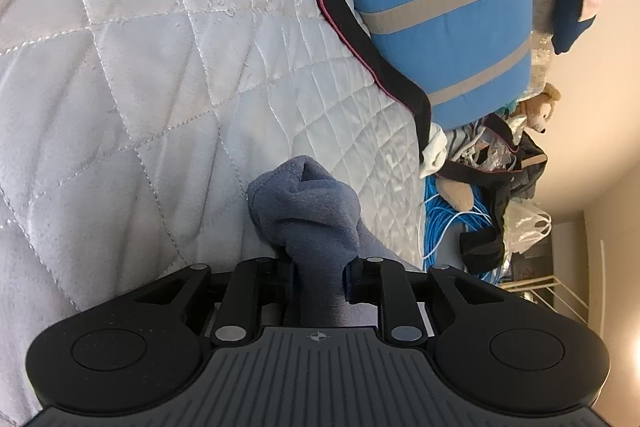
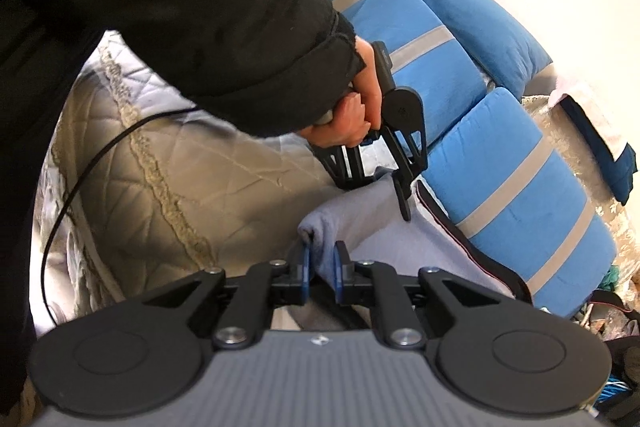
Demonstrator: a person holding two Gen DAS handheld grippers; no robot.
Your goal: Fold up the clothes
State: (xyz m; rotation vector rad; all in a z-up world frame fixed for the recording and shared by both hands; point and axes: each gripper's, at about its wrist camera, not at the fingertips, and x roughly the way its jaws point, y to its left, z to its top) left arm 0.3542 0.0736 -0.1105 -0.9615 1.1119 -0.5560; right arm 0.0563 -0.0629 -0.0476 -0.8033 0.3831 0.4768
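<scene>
A blue-grey fleece garment point(image 1: 308, 207) lies on the white quilted bedspread point(image 1: 140, 87). Its corner is bunched into a thick wad between the jaws of my left gripper point(image 1: 318, 263), which is shut on it. In the right wrist view the same garment point(image 2: 384, 231) spreads toward the pillows, and a fold of its near edge sits pinched between the blue pads point(image 2: 306, 267) of my right gripper point(image 2: 322, 261), which is shut on it. A hand point(image 2: 352, 119) in a black sleeve holds the left gripper point(image 2: 400, 187) at the garment's far edge.
Blue pillows with grey stripes point(image 2: 500, 167) lie close behind the garment. A black garment with pink trim point(image 1: 380, 59) runs along their base. A black cable point(image 2: 92, 163) crosses the beige quilt. Blue cords point(image 1: 452, 227), bags and a plush toy point(image 1: 536, 107) clutter the bedside.
</scene>
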